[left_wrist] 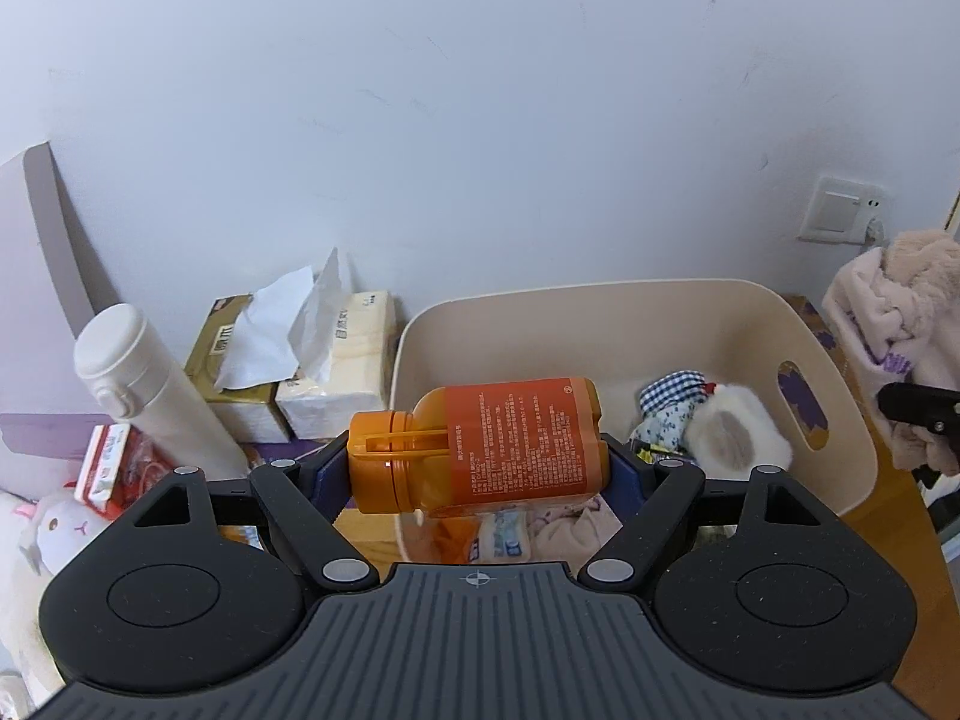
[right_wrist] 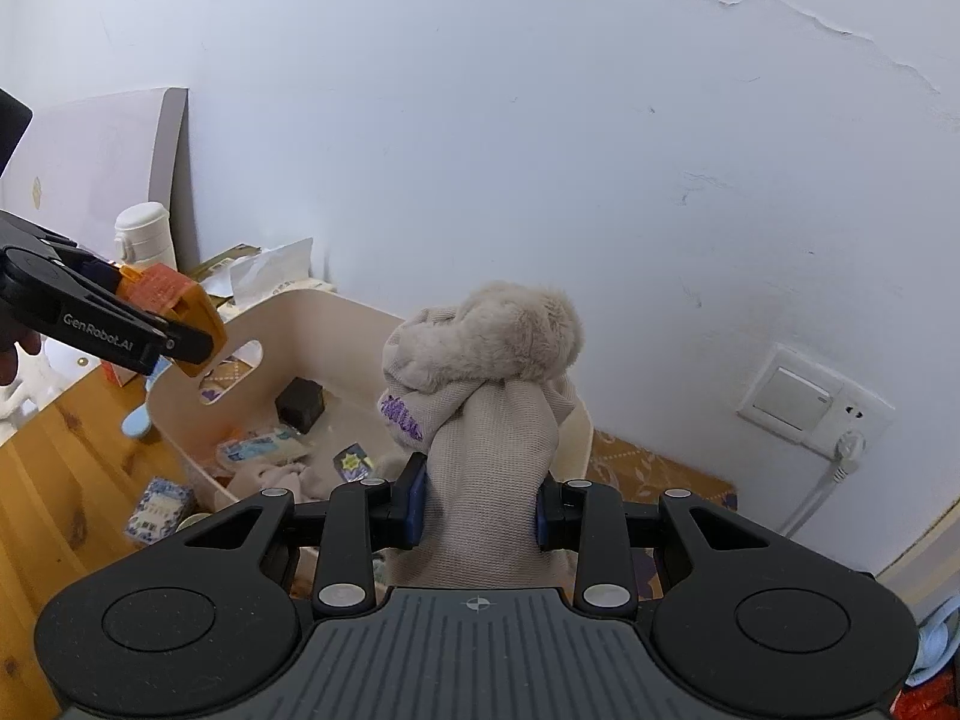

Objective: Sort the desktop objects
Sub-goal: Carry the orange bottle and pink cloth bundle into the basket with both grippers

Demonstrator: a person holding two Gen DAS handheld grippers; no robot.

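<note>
Orange plastic catches the eye first: an orange bottle [left_wrist: 492,444] lies sideways, cap to the left, pinched between the pads of the left gripper [left_wrist: 480,468] and held in the air over the near left edge of a cream storage bin [left_wrist: 690,312]. Over on the right, the right gripper [right_wrist: 480,510] is clamped on a beige knitted sock [right_wrist: 486,480] with a fluffy cuff bunched at its top and purple lettering on the side; it hangs above the bin's right end. Inside the bin lie a small dark box [right_wrist: 300,402], a blue snack packet [right_wrist: 264,450], a checked cloth [left_wrist: 672,390] and a white furry piece [left_wrist: 738,432]. Left of the bin, against the far wall, stand a white flask [left_wrist: 138,384] and two tissue packs [left_wrist: 300,360], one with a sheet pulled up. The wooden table [right_wrist: 66,456] shows at the near left, with a small blue-and-white box [right_wrist: 159,513] lying just outside the bin. A wall switch and socket [right_wrist: 810,402] sit at the far right.
</note>
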